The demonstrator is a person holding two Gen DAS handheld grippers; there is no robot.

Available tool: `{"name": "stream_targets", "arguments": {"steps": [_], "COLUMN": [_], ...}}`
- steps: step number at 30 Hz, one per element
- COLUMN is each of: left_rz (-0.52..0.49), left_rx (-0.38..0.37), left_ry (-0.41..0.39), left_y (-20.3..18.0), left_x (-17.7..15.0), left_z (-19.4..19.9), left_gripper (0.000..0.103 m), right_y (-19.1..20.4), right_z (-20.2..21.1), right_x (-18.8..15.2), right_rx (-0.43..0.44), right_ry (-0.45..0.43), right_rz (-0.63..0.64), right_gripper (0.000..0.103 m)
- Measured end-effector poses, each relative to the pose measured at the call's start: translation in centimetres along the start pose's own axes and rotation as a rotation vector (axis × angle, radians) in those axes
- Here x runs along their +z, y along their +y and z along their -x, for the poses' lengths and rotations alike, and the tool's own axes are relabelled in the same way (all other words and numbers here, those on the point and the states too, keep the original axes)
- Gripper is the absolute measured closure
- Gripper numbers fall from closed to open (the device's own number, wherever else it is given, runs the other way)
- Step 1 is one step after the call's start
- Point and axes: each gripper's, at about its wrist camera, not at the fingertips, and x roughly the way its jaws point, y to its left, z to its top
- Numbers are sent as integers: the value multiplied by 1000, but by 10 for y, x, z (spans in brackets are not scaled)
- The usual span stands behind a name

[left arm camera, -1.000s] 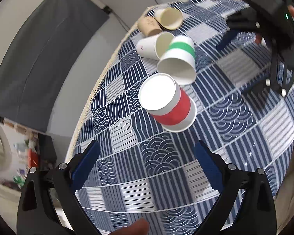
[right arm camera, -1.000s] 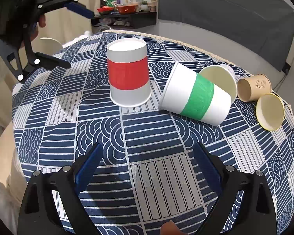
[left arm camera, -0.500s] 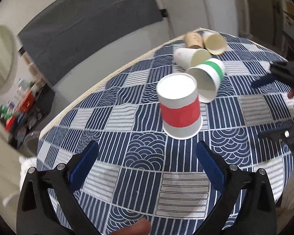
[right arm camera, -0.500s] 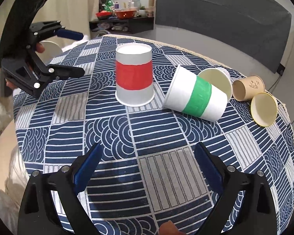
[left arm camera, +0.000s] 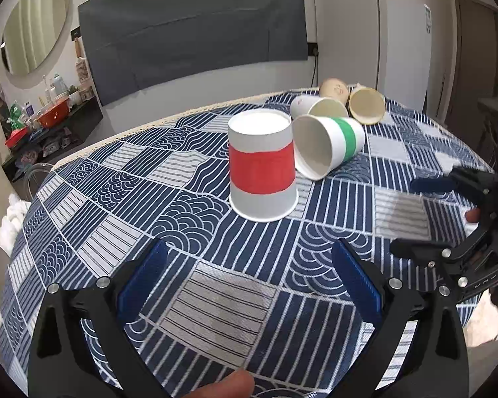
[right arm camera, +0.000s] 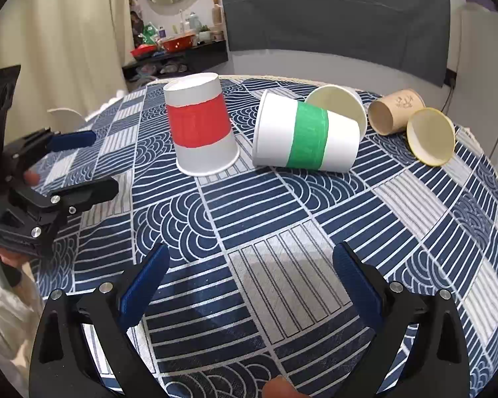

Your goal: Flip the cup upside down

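Note:
A white cup with a red band (left arm camera: 261, 165) (right arm camera: 201, 129) stands upside down on the patterned tablecloth (left arm camera: 215, 298). A white cup with a green band (left arm camera: 328, 142) (right arm camera: 307, 137) lies on its side right beside it. My left gripper (left arm camera: 249, 282) is open and empty, low over the cloth in front of the red cup; it also shows in the right wrist view (right arm camera: 83, 165). My right gripper (right arm camera: 249, 285) is open and empty in front of both cups; it also shows in the left wrist view (left arm camera: 425, 215).
A plain white cup (right arm camera: 337, 101), a brown cup (right arm camera: 396, 114) and a yellow-rimmed cup (right arm camera: 431, 136) lie on their sides behind the green one. The table edge (left arm camera: 182, 112) curves along the far side. A shelf with dishes (right arm camera: 176, 44) stands by the wall.
My left gripper has swung down and levelled, from looking down on the cups to facing the red cup from the side. My right gripper moved slightly closer. The cups have not moved.

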Motion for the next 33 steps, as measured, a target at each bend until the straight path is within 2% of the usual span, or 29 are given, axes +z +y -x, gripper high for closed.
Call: {"name": "stream_targets", "arguments": {"steps": [3, 8, 11, 17, 20, 23, 25, 26, 28, 33], "left_rz": [46, 61, 106, 122, 109, 98, 85, 86, 76, 35], "left_rx": [5, 43, 21, 44, 74, 35, 86, 92, 93, 156], "left_ry": [-34, -55, -55, -88, -84, -38, -39, -60, -43, -50], "left_y": [1, -1, 2, 3, 0, -4, -7, -7, -8, -17], "left_x": [1, -1, -4, -8, -8, -14, -15, -16, -17, -19], "left_z": [3, 0, -5, -5, -5, -12, -11, -8, -10, -9], "left_gripper": [6, 6, 6, 6, 6, 6, 6, 6, 6, 6], "right_y": [-2, -3, -6, -9, -9, -8, -5, -4, -2, 1], "right_z": [2, 3, 5, 5, 3, 3, 3, 4, 6, 11], "right_x": [-2, -6, -7, -10, -10, -11, -12, -13, -14, -16], "right_rx": [-23, -102, -87, -139, -142, -144, -144, -144, -148, -154], "right_ry": [-11, -59, -71, -70, -62, -64, -70, -75, -88, -117], "right_rz": [-1, -19, -44, -71, -78, -74, -61, -56, -46, -24], "right_gripper": [9, 8, 8, 8, 8, 8, 8, 8, 8, 8]}}
